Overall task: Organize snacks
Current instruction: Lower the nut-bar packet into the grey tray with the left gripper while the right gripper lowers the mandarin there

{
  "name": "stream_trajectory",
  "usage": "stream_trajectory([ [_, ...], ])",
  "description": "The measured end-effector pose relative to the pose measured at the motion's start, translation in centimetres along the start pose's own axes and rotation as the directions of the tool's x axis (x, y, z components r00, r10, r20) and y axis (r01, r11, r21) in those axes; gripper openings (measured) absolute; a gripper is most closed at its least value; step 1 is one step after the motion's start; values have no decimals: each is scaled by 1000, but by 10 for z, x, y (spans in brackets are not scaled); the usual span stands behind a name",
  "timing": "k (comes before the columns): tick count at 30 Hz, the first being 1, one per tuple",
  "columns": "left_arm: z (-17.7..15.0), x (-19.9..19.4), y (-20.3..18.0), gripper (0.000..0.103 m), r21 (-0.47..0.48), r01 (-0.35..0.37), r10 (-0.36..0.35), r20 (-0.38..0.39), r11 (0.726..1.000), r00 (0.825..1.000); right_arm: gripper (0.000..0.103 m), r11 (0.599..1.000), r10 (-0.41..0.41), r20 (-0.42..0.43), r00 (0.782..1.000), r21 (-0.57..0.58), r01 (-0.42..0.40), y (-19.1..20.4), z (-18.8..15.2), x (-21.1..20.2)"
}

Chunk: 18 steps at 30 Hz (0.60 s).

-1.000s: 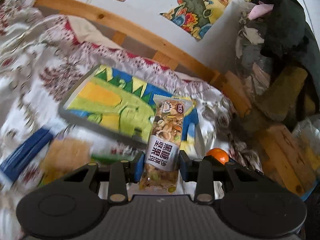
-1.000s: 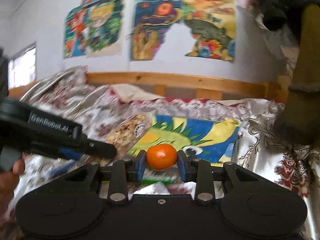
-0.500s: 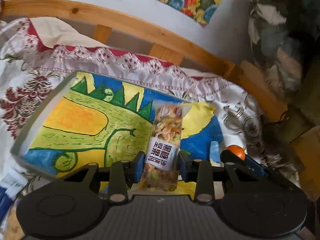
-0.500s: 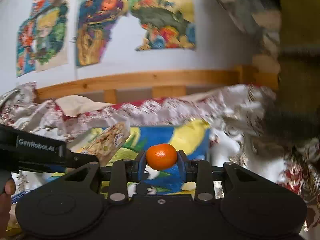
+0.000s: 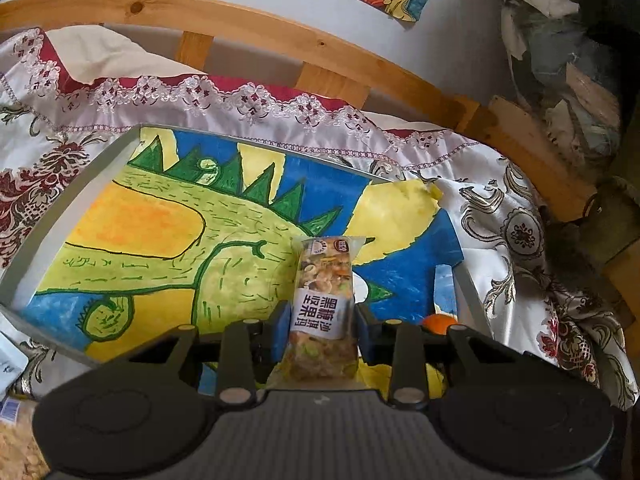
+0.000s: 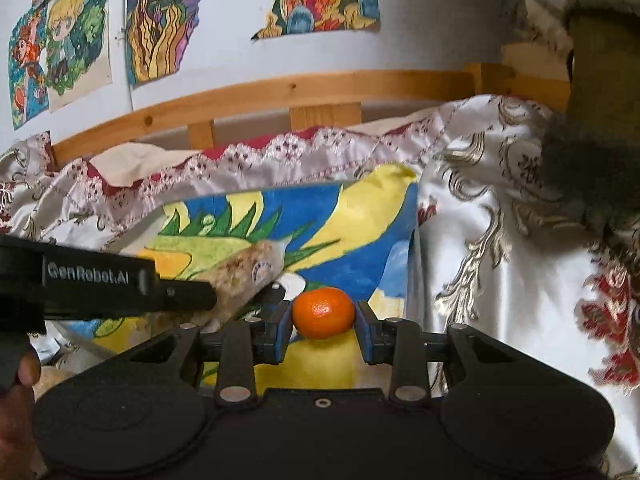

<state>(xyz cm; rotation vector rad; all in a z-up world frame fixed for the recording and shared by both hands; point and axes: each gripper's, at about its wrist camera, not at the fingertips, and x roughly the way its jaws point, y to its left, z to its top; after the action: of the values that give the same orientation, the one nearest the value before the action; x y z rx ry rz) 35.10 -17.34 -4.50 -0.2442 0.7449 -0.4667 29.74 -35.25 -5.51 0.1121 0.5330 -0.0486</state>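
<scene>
— Snacks first: where was the nut bar (image 5: 323,300)?

— Pinched upright between the blue pads of the left gripper (image 5: 322,330), its jaws pressed against the wrapper's sides just below the white label with dark characters. It hung over the grey tray (image 5: 66,196), whose floor was lined with a painted green dinosaur on blue and yellow.

— And the tangerine (image 6: 323,312)?

— Clamped between the jaws of the right gripper (image 6: 322,330), the pads touching it on both sides. It sat above the near right corner of that same tray (image 6: 412,264). From the left wrist view only a sliver of the fruit (image 5: 439,323) showed, just right of the bar.

— Were the two grippers close?

— Side by side; the left gripper (image 6: 120,284) reached across the right camera's view, the bar's (image 6: 250,272) tip poking out beyond it.

— What did the tray rest on?

— A satin bedspread (image 5: 516,240) with floral print and a lace edge, on a bed with a wooden rail (image 5: 248,28). Paintings (image 6: 160,16) hung on the wall behind.
</scene>
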Motion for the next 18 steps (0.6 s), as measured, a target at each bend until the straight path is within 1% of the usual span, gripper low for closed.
stream_trajectory([
  [2,0,0,0,39,-5,-2,2,-7,1000,1000,36,1000,-5,1,1000,-10,5,2,-1,0],
  [4,-1,-2,3,41,-19,-2,1,-11,1000,1000,40,1000,-6,2,1000,-11,6,3,0,-1],
  [5,-1,-3,4,45,-27,-2,2,-12,1000,1000,41,1000,-9,3,1000,-12,9,3,0,-2],
  [7,-1,-8,6,52,-38,-8,8,-10,999,1000,49,1000,-17,7,1000,-13,17,4,1,-3],
  [8,0,-12,6,58,-41,-10,10,-4,999,1000,52,1000,-19,12,1000,-14,19,5,2,-6],
  [9,1,-16,7,62,-42,-13,13,4,999,1000,56,1000,-19,18,1000,-15,19,5,4,-8],
  [10,2,-21,7,65,-40,-17,18,12,999,1000,61,1000,-19,24,1000,-17,19,6,6,-11],
  [11,4,-27,7,71,-36,-24,25,23,999,999,63,1000,-18,33,999,-20,18,8,8,-15],
  [12,6,-32,6,77,-34,-28,30,34,999,999,68,1000,-17,42,999,-24,18,9,10,-19],
  [13,8,-39,6,80,-33,-33,34,49,999,998,74,999,-16,52,999,-28,18,12,13,-23],
  [14,10,-47,6,84,-32,-38,40,67,999,997,76,999,-15,60,998,-33,17,14,15,-28],
  [16,14,-61,5,88,-28,-46,48,95,999,994,86,999,-16,84,996,-41,20,19,20,-39],
  [18,17,-75,3,96,-22,-59,62,118,998,991,91,999,-16,108,994,-47,21,23,24,-51],
])
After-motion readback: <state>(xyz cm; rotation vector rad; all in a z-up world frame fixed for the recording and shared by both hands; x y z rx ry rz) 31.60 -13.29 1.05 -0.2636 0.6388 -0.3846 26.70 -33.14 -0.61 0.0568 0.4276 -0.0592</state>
